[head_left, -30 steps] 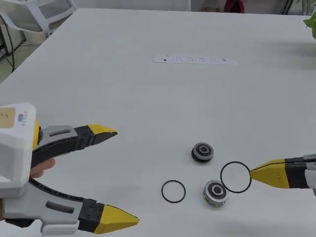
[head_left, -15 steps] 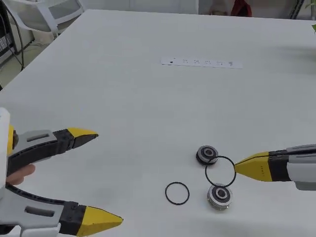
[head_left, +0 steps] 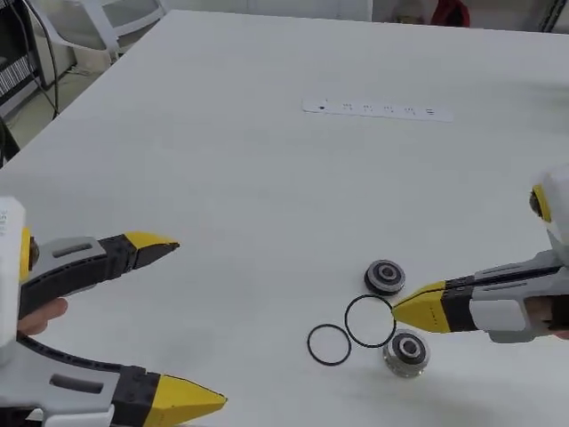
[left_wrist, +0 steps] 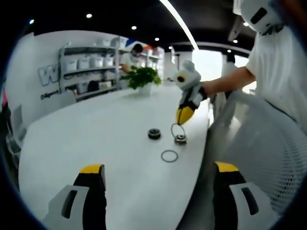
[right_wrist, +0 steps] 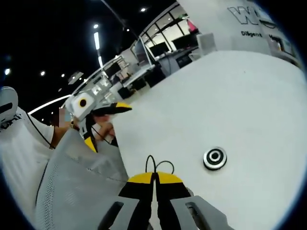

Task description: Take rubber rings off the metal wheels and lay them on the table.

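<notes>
Since a second ago my right gripper (head_left: 400,310) has carried its rubber ring (head_left: 346,322) leftward, from beyond the nearer metal wheel (head_left: 405,350) to between both wheels, jaws pinched shut on the thin cord. Nearest me, my left gripper (head_left: 196,323) hangs wide open and empty. Past it a second ring (head_left: 309,345) lies flat on the white table (head_left: 222,160), just beside the held one, which I judge light, floppy and stretchy, best pinched at its edge. Farther on sit the darker-rimmed wheel (head_left: 385,277), a white strip (head_left: 378,110) with unreadable markings, and wall lettering (left_wrist: 48,75) starting with W.
</notes>
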`<state>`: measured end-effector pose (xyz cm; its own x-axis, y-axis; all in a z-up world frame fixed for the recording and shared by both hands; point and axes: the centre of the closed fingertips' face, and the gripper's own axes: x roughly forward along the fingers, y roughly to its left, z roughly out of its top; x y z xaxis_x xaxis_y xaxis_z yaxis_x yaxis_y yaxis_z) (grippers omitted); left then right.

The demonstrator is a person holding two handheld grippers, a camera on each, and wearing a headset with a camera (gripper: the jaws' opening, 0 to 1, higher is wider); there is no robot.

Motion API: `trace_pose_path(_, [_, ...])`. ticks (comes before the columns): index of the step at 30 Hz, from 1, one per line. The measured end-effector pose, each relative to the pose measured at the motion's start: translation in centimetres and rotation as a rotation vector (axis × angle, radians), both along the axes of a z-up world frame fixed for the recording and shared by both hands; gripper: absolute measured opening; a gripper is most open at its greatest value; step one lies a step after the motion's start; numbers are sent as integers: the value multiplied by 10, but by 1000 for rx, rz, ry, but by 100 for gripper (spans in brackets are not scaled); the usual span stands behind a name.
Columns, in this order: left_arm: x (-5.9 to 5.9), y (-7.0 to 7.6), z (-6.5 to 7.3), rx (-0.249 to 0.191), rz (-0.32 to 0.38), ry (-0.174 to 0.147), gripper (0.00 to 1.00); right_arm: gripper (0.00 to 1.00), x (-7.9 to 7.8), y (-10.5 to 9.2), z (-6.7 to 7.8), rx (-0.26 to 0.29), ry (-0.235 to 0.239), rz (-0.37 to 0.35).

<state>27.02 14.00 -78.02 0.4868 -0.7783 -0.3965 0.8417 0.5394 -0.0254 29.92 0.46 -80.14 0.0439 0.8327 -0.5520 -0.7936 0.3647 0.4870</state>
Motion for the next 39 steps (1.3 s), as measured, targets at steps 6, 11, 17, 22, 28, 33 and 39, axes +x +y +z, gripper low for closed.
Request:
trace_pose_path(6, [0, -1, -2, -14, 9, 9, 94, 0, 6, 1, -20, -48, 26, -6])
trace_pose_path(11, [-2, 0, -8, -25, 22, 34, 93, 0, 9, 2, -28, -67, 32, -8])
trace_pose_path(17, [-4, -1, -11, -27, 24, 40, 93, 0, 18, -5, -32, -82, 40, -40])
trace_pose_path(22, [-4, 0, -11, -29, 28, 40, 92, 0, 17, -10, -38, -106, 58, -44])
trace_pose_path(28, [-4, 1, -12, -28, 32, 41, 92, 0, 19, -9, -44, -127, 62, -43])
trace_pose_path(33, [-5, 3, -13, -27, 36, 44, 92, 0, 19, -6, -48, -143, 60, -34])
trace_pose_path(39, [-5, 3, -14, -26, 40, 45, 92, 0, 17, -2, -52, -155, 59, -16])
